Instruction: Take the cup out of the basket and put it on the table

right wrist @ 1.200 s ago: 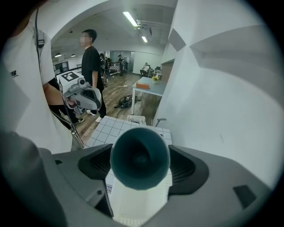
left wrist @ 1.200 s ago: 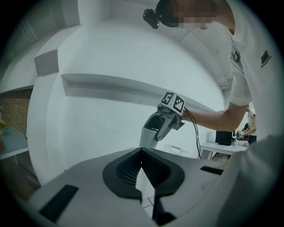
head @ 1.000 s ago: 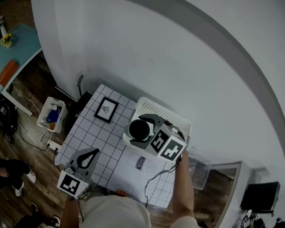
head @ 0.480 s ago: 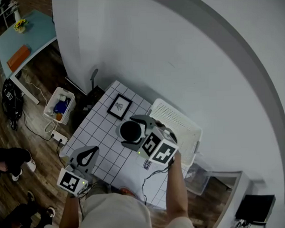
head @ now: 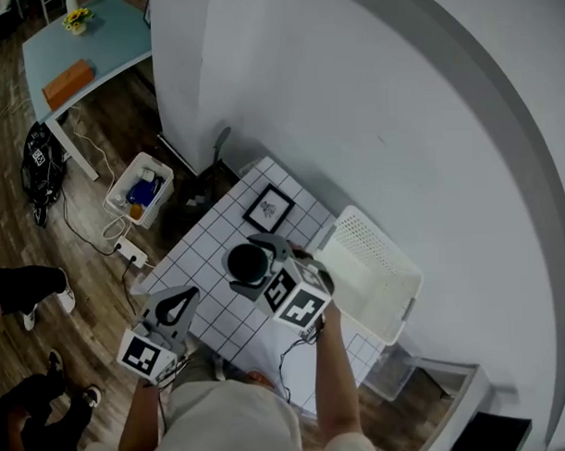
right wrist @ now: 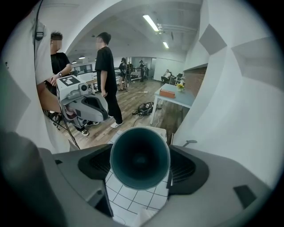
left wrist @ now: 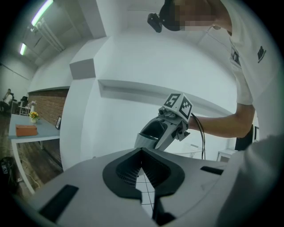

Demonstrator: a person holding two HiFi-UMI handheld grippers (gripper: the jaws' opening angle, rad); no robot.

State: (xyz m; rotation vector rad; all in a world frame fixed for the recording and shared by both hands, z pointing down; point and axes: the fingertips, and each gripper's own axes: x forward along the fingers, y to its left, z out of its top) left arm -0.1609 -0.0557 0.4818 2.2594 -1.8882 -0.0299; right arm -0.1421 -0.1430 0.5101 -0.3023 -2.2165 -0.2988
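Observation:
A dark cup hangs above the middle of the white gridded table, left of the white basket, and my right gripper is shut on it. In the right gripper view the cup faces the camera mouth first, pinched between both jaws over the grid. My left gripper hovers at the table's near left edge, jaws closed tip to tip with nothing between them. From the left gripper view the right gripper shows ahead with the cup in it.
A framed picture lies on the table's far side. The basket sits at the table's right end. On the wooden floor to the left are a small bin of items and cables. People stand in the room beyond.
My right gripper has carried the cup left, out of the basket and over the table's middle. The left gripper has stayed at the near left edge.

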